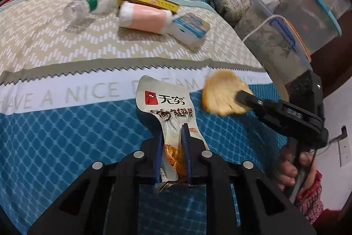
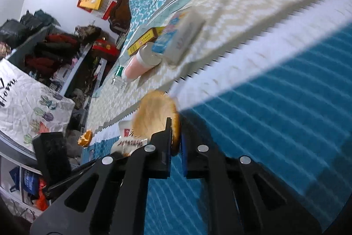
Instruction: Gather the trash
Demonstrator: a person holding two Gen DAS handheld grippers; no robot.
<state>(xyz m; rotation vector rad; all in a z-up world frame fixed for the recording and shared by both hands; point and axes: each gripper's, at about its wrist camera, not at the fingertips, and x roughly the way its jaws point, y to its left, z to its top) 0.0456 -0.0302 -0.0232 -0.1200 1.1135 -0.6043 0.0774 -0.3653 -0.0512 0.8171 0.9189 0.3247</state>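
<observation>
My left gripper (image 1: 172,131) is shut on a silver snack wrapper (image 1: 162,102) with red Chinese print and holds it above the bed. My right gripper (image 2: 175,124) is shut on a round piece of orange peel (image 2: 154,116) and holds it just right of the wrapper; the peel also shows in the left wrist view (image 1: 222,95). The wrapper shows in the right wrist view (image 2: 129,140). Farther up the bed lie an empty plastic bottle (image 1: 81,8), a yellow box (image 1: 147,0), a pink-and-white roll (image 1: 145,17) and a blue-and-white carton (image 1: 191,30).
The bed has a blue, white and beige patterned cover (image 1: 66,54). Stacked plastic storage bins (image 1: 292,21) stand along its right side. Another bit of orange peel (image 2: 84,138) lies by the bed edge, near a white paper bag (image 2: 28,107) and cluttered shelves (image 2: 55,52).
</observation>
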